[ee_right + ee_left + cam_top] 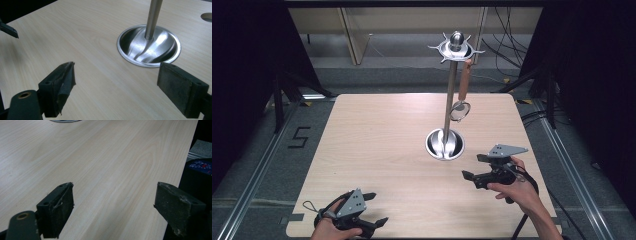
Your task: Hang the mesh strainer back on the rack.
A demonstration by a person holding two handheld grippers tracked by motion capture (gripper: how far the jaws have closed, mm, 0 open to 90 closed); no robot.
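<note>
Right jaws: your right gripper (473, 168) stands wide open, nothing between the pads, with bare wood under them in the right gripper view.
Left jaws: your left gripper (373, 209) is also spread wide and empty, low over the near edge of the pale wooden counter (377, 145).
Nearest thing: the shiny round steel base dish (149, 46) of the tall steel utensil stand (451, 95) lies just ahead of the right jaws, apart from them.
Thing hanging: a small round strainer with a brown wooden handle (462, 92) hangs from the star-shaped hook ring (455, 48) at the top of the stand, on its right side, well above the base.
Step in hand, as I judge it: the strainer looks hung, the right jaws are clear of it, and the hand looks to be settling back toward you.
How to do it well: keep the jaws open and draw straight toward yourself, away from the pole, so neither your wrist nor the trailing cable brushes it.
Risk: the stand is tall on a narrow foot; a knock could swing the strainer off its hook.
Left hand: hold it low where it is.
</note>
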